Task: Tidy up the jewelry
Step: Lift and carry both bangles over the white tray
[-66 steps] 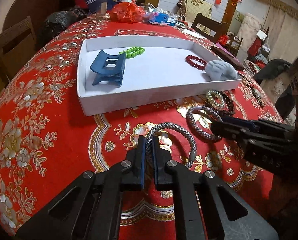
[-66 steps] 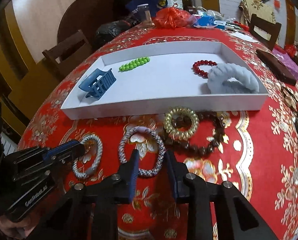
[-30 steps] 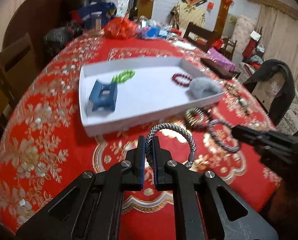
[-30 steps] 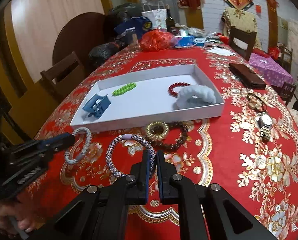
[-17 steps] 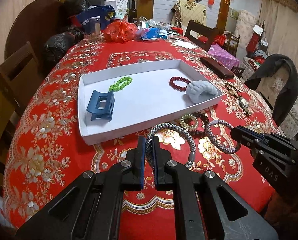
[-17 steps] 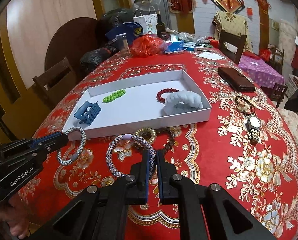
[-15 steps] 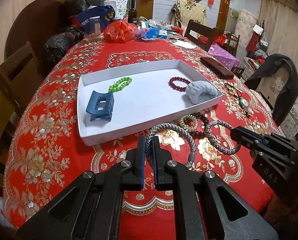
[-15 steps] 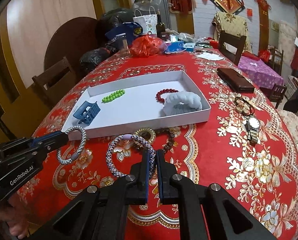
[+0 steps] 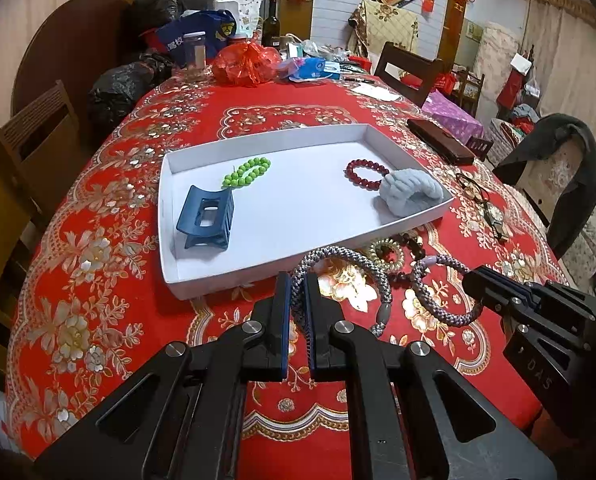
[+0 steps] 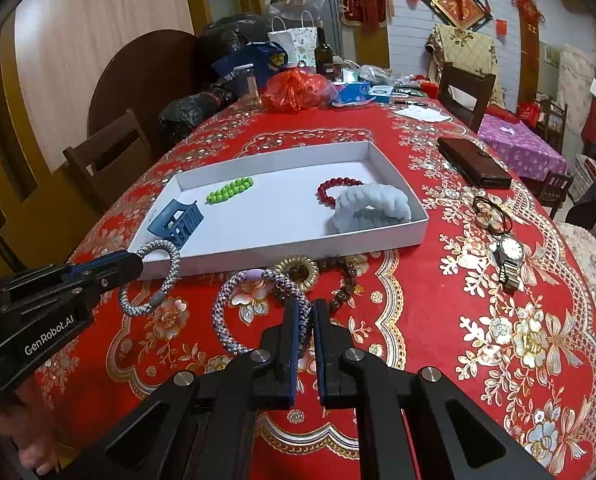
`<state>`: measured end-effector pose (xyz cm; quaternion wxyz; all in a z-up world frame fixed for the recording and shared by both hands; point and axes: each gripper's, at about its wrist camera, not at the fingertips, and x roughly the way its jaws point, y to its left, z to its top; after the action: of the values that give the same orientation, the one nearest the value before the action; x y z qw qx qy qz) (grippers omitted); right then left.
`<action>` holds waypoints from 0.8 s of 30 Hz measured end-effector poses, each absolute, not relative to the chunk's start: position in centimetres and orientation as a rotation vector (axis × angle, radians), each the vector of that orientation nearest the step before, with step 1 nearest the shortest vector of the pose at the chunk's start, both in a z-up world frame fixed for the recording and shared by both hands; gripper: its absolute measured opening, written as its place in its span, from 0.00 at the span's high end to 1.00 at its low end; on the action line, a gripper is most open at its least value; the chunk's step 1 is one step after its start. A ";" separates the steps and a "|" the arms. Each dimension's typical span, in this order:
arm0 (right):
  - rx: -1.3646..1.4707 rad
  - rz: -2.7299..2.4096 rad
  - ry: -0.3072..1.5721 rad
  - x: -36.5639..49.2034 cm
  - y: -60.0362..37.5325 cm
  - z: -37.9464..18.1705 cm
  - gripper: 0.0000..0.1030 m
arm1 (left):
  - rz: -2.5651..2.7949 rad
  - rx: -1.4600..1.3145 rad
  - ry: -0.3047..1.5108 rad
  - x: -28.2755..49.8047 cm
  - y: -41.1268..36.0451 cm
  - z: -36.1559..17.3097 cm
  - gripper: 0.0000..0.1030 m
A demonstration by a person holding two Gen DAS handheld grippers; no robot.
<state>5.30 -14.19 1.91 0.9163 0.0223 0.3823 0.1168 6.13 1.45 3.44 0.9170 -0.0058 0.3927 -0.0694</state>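
Note:
My left gripper (image 9: 296, 280) is shut on a grey braided bracelet (image 9: 361, 264) and holds it above the red tablecloth, just short of the white tray (image 9: 258, 276). My right gripper (image 10: 307, 308) is shut on a purple-white braided bracelet (image 10: 226, 308), also held above the cloth; this bracelet also shows in the left wrist view (image 9: 437, 312). The tray holds a blue hair claw (image 9: 206, 218), a green bead bracelet (image 9: 246, 172), a red bead bracelet (image 9: 363, 174) and a pale blue scrunchie (image 9: 409, 192).
A gold coil hair tie (image 10: 298, 270) and a brown bead bracelet (image 10: 347, 280) lie on the cloth in front of the tray. A wristwatch (image 10: 509, 258), dark hair ties (image 10: 491, 210) and a dark wallet (image 10: 473, 168) lie to the right. Bags and bottles crowd the far end.
Both grippers closed on their bracelets and lifted them off the cloth, pulling up and back from the table. In the last half second little has moved.

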 end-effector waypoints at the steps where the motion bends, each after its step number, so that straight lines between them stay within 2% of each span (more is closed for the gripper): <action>1: 0.045 0.239 0.788 5.3 -14.2 1.9 0.94 | -0.143 -0.012 0.808 6.2 1.5 3.4 0.95; 24: 0.046 0.239 0.794 7.0 -14.3 2.3 0.94 | -0.141 -0.023 0.828 8.7 1.6 2.1 0.95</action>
<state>6.96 -14.28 2.32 0.9150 0.0221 0.3857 0.1161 8.74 1.56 2.13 0.9131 -0.0110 0.4017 -0.0684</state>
